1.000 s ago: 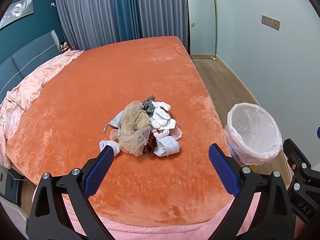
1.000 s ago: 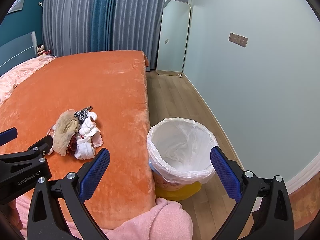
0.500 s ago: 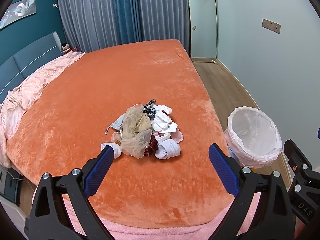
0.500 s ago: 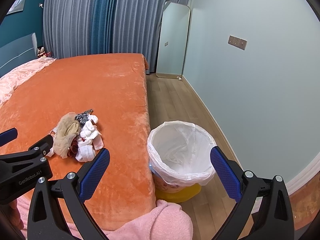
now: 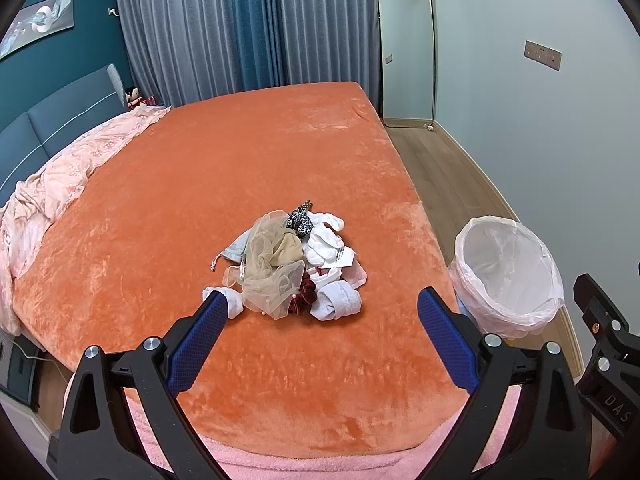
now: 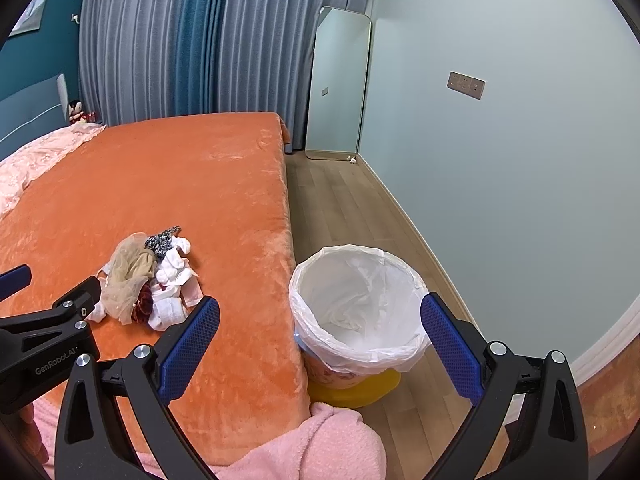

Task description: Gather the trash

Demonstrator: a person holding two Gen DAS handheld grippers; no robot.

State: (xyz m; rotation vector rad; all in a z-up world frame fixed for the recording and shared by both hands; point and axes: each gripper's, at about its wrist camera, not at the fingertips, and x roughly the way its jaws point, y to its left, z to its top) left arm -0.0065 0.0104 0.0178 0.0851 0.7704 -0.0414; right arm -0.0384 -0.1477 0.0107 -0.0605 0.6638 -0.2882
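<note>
The left gripper [image 5: 320,340] hung over the near edge of the bed [image 5: 240,168], its blue-padded fingers [image 5: 196,340] spread wide with nothing between them. Just past its tips lay the pile of trash [image 5: 296,264] on the orange blanket, toward the side of the bed nearest the bin: a wad of beige netting [image 5: 272,264], several white rolled socks [image 5: 328,240], a dark red scrap [image 5: 304,288], a black-and-white patterned piece [image 5: 300,218] and a paper tag [image 5: 344,258], all touching one another. One white sock sat right beside the left finger's tip, though the view did not settle whether they touched.

The right gripper [image 6: 320,344] was held off the bed's side, its fingers [image 6: 448,344] also released and empty. Between them, lower down, stood the bin [image 6: 356,308] on the wood floor [image 6: 344,208], close against the mattress edge, lined with a white plastic bag. Only the crumpled liner showed inside it.

A pink quilt [image 5: 68,176] lay bunched along the far left of the bed. A mirror [image 6: 340,84] leaned against the wall beside the curtains [image 6: 200,36].
</note>
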